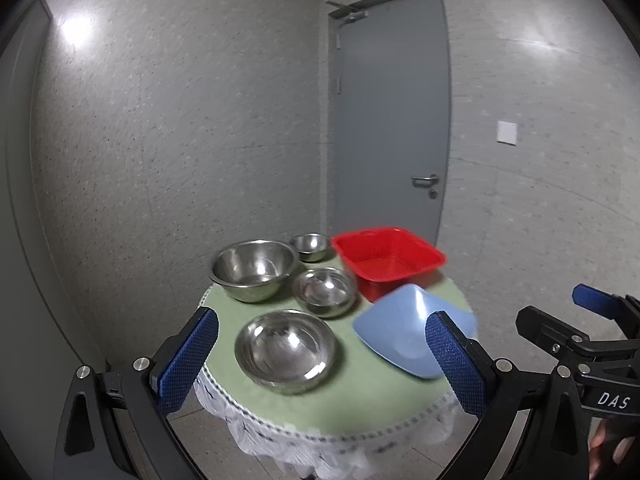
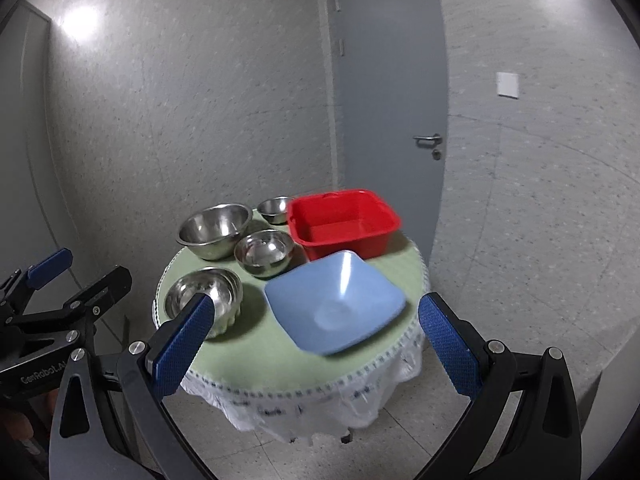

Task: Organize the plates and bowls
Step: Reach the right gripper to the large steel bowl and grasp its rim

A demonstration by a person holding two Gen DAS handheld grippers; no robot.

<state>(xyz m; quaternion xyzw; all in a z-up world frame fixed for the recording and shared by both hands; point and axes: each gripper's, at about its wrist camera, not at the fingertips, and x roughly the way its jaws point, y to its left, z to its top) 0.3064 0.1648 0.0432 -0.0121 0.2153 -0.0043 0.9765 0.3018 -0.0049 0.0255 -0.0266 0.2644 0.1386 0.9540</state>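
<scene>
A small round table [image 1: 360, 396] with a green cloth holds several steel bowls: a large one [image 1: 254, 270] at the back left, a small one [image 1: 311, 246] behind, a medium one [image 1: 325, 291] in the middle and one [image 1: 286, 350] at the front. A red square tub [image 1: 390, 262] stands at the back right, a blue square bowl [image 1: 404, 334] in front of it. My left gripper [image 1: 320, 364] is open and empty, short of the table. My right gripper [image 2: 314, 344] is open and empty, in front of the blue bowl [image 2: 334, 304].
A grey door [image 1: 390, 120] stands behind the table, with speckled grey walls on both sides. A white lace skirt [image 2: 304, 404] hangs from the table [image 2: 256, 360] edge over a tiled floor. Each gripper shows at the side of the other's view.
</scene>
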